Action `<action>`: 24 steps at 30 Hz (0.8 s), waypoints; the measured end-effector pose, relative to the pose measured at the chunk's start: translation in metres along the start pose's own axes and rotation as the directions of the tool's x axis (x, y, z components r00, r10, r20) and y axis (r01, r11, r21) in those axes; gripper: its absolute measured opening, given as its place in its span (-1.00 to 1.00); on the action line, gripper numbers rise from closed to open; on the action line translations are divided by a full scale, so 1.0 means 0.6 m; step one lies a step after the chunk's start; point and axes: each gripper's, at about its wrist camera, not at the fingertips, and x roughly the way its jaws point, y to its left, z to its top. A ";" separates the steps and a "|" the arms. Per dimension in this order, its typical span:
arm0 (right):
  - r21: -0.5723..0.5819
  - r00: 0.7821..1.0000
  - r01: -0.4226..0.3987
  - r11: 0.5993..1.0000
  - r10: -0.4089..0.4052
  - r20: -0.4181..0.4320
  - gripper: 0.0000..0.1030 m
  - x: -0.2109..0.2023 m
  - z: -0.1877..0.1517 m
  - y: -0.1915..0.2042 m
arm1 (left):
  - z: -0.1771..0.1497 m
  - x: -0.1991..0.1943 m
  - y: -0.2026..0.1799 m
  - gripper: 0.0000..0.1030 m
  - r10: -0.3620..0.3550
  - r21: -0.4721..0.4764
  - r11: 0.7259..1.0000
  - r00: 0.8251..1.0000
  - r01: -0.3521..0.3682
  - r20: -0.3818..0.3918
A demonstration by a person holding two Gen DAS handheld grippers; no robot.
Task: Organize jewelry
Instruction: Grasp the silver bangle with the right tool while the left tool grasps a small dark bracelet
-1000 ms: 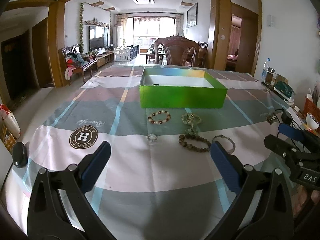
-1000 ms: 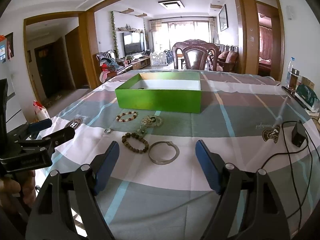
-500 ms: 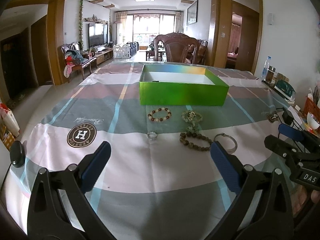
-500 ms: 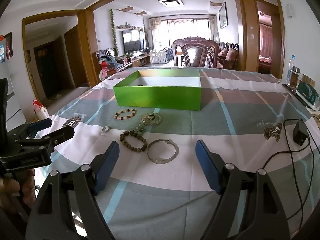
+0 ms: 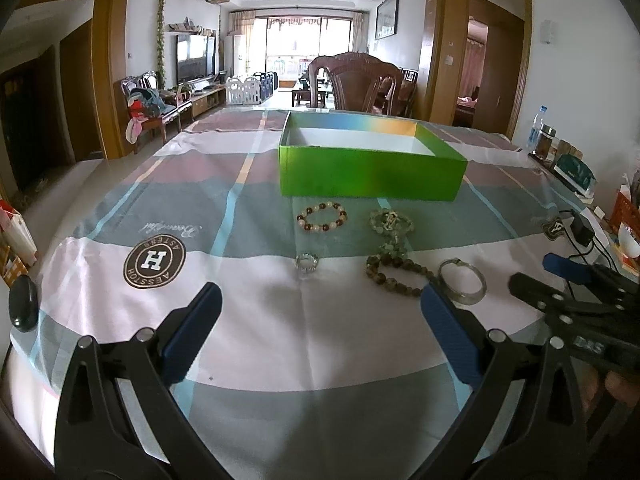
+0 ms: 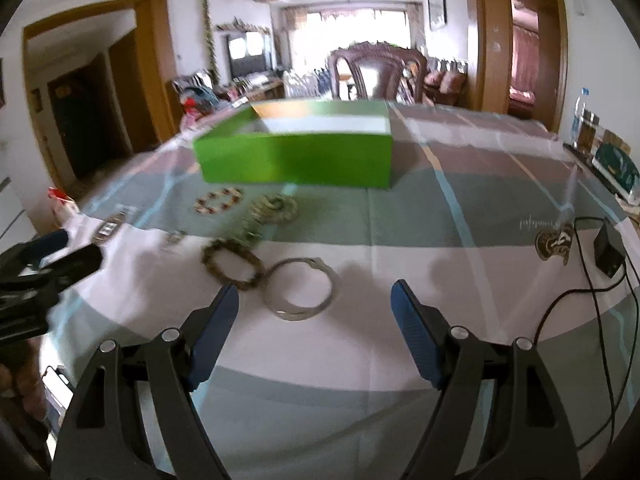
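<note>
A: Closing in on the jewelry, the right gripper (image 6: 314, 302) sits lower and nearer than a second ago; its view is smeared with motion, and the bangle (image 6: 299, 288) now lies just ahead of its spread fingers, nothing between them.

B: And the left gripper (image 5: 320, 302)?

A: Also spread wide and empty, hanging over bare cloth (image 5: 280, 340). It has crept forward a little, so the ring (image 5: 306, 261) lies just beyond its tips, slightly left of centre.

B: So nothing is picked up yet?

A: Nothing. Going outward in the left view: the ring, then the dark bead bracelet (image 5: 394, 274) with the bangle just beside it on the right, then the red-and-white bracelet (image 5: 322, 217) and the green bead string (image 5: 390, 222), and last the box (image 5: 372, 174). All five pieces lie on the cloth in front of the box, apart from it.

B: Is the box empty?

A: The part of its white floor that shows looks bare, but the near wall hides the rest, so he cannot tell.

B: What does the shift mean?

A: Probably the approach for a first grasp. The right gripper looks lined up on the bangle; it must still come down and close before anything goes into the box.
</note>
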 end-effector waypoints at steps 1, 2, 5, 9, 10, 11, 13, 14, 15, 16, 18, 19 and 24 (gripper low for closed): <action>0.003 1.000 0.007 1.000 -0.007 -0.022 0.48 0.015 0.002 -0.004 | 0.000 0.003 0.000 0.92 0.000 -0.001 1.000 1.000 0.000 -0.003; 0.006 0.999 0.008 1.000 -0.008 -0.040 0.39 0.029 0.004 -0.007 | 0.000 0.008 0.001 0.92 0.001 -0.001 1.000 1.000 -0.001 -0.008; 0.011 0.997 0.002 1.000 -0.001 -0.083 0.10 0.062 0.008 -0.012 | 0.001 0.020 0.004 0.92 0.004 -0.002 1.000 1.000 -0.004 -0.021; 0.004 0.992 0.004 1.000 -0.004 -0.130 -0.18 0.096 0.013 -0.012 | 0.006 0.033 0.009 0.92 0.007 -0.008 1.000 0.999 -0.007 -0.034; -0.001 0.990 0.006 1.000 -0.006 -0.139 -0.24 0.103 0.012 -0.011 | 0.007 0.039 0.011 0.91 0.008 -0.010 1.000 0.999 -0.009 -0.038; -0.005 0.988 0.004 1.000 -0.005 -0.154 -0.37 0.110 0.012 -0.009 | 0.008 0.044 0.012 0.91 0.010 -0.011 1.000 0.999 -0.011 -0.046; -0.015 0.986 -0.007 1.000 0.004 -0.168 -0.59 0.114 0.013 -0.005 | 0.008 0.052 0.012 0.92 0.009 -0.010 1.000 0.998 -0.010 -0.057; -0.019 0.985 -0.007 1.000 0.003 -0.173 -0.66 0.116 0.013 -0.004 | 0.008 0.057 0.011 0.92 0.010 -0.006 1.000 0.998 -0.010 -0.066; -0.025 0.985 -0.006 1.000 0.001 -0.175 -0.72 0.117 0.015 -0.003 | 0.009 0.062 0.010 0.92 0.013 -0.002 1.000 0.997 -0.013 -0.073; -0.033 0.984 -0.006 0.999 0.000 -0.180 -0.76 0.119 0.017 -0.002 | 0.011 0.067 0.009 0.92 0.017 0.003 1.000 0.997 -0.016 -0.080; -0.040 0.982 -0.012 0.999 0.004 -0.189 -0.91 0.122 0.020 -0.002 | 0.017 0.078 0.009 0.92 0.017 0.006 1.000 0.996 -0.016 -0.092; -0.030 0.981 -0.022 0.999 0.016 -0.191 -0.93 0.123 0.021 -0.005 | 0.021 0.086 0.012 0.92 0.018 0.000 1.000 0.995 -0.018 -0.099; 0.017 0.987 -0.060 0.998 0.062 -0.149 -0.93 0.103 0.021 -0.019 | 0.039 0.123 0.027 0.86 0.027 -0.025 0.999 0.990 -0.031 -0.138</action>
